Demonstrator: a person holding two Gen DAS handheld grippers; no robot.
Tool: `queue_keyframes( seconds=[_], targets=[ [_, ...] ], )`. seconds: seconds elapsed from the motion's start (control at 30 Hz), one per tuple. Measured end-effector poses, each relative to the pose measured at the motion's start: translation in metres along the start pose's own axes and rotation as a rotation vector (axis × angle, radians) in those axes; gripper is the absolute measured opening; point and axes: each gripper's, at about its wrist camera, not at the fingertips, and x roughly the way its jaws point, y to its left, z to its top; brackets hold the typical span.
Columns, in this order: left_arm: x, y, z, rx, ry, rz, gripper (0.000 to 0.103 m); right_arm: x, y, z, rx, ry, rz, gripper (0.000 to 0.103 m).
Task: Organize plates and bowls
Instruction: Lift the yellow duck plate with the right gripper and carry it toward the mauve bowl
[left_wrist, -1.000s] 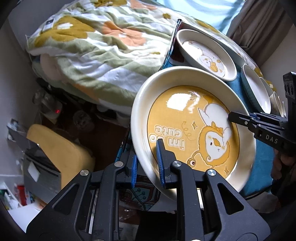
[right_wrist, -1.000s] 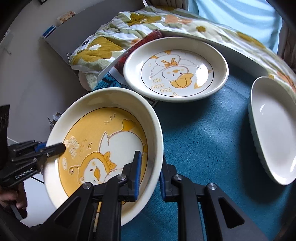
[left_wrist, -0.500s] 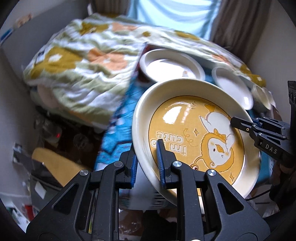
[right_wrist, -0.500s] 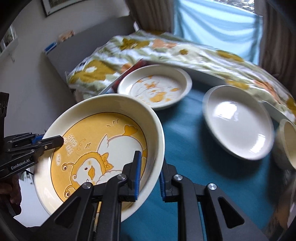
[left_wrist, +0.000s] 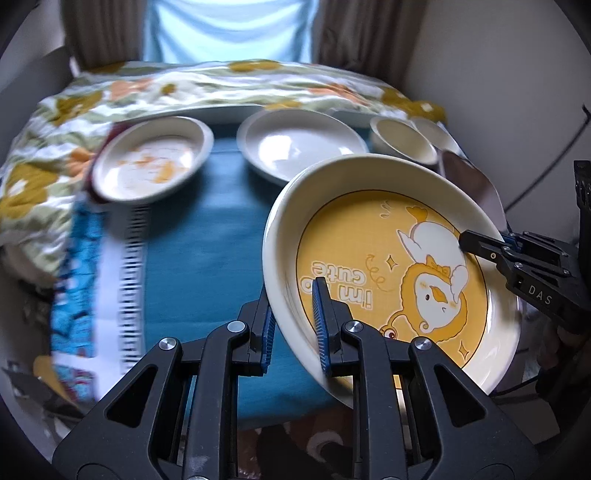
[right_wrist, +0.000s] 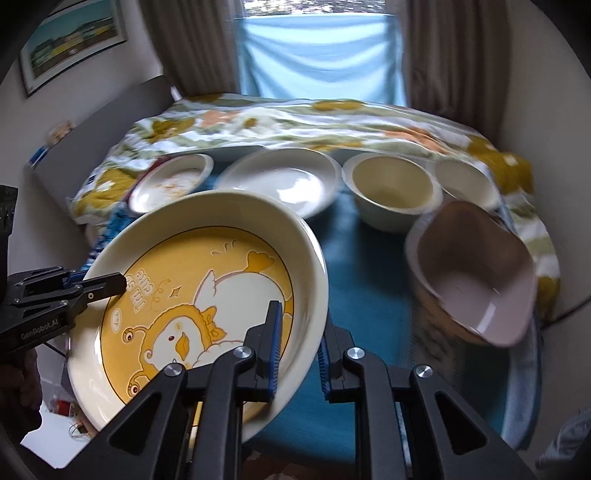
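Note:
A cream plate with a yellow duck picture (left_wrist: 388, 266) (right_wrist: 207, 280) hangs tilted above the blue tablecloth (left_wrist: 207, 240). My left gripper (left_wrist: 291, 317) is shut on its near left rim. My right gripper (right_wrist: 301, 332) is shut on the opposite rim, one finger inside the plate and one outside. Each gripper shows in the other's view: the right gripper (left_wrist: 480, 245) and the left gripper (right_wrist: 110, 284). At the back of the cloth lie a white plate with an orange duck print (left_wrist: 147, 162) (right_wrist: 171, 181) and a plain white plate (left_wrist: 299, 144) (right_wrist: 280, 181).
Two cream bowls (right_wrist: 391, 188) (right_wrist: 465, 181) stand right of the plain plate. A mauve squarish bowl (right_wrist: 472, 280) sits nearer, on the right. A floral blanket (left_wrist: 221, 85) lies behind the table, with curtains and a window beyond. A hand (right_wrist: 18, 376) holds the left gripper.
Both grippers have carried the yellow duck plate rightward and a little up, from beside the blanket to over the blue cloth. The bowls on the right have come into view.

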Motion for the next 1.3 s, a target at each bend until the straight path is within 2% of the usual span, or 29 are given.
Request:
queue_keyframes(
  seconds=[0.2,0.43,0.93,1.3],
  targets=[
    [0.047,-0.03,-0.004,0.027,0.012,-0.015,0.017,0.02,-0.039,-0.022,0.023,-0.002,-0.02,0.016],
    [0.083,-0.038,-0.004,0.033,0.009,-0.007,0.017,0.045,-0.063,-0.032,0.045,-0.017,-0.031,0.016],
    [0.095,-0.045,-0.008,0.039,0.014,0.044,0.018,0.054,-0.08,-0.043,0.076,-0.011,0.027,0.016],
    [0.091,-0.049,-0.004,0.074,0.023,0.111,0.021,0.049,-0.089,-0.039,0.114,-0.009,0.02,0.017]
  ],
)
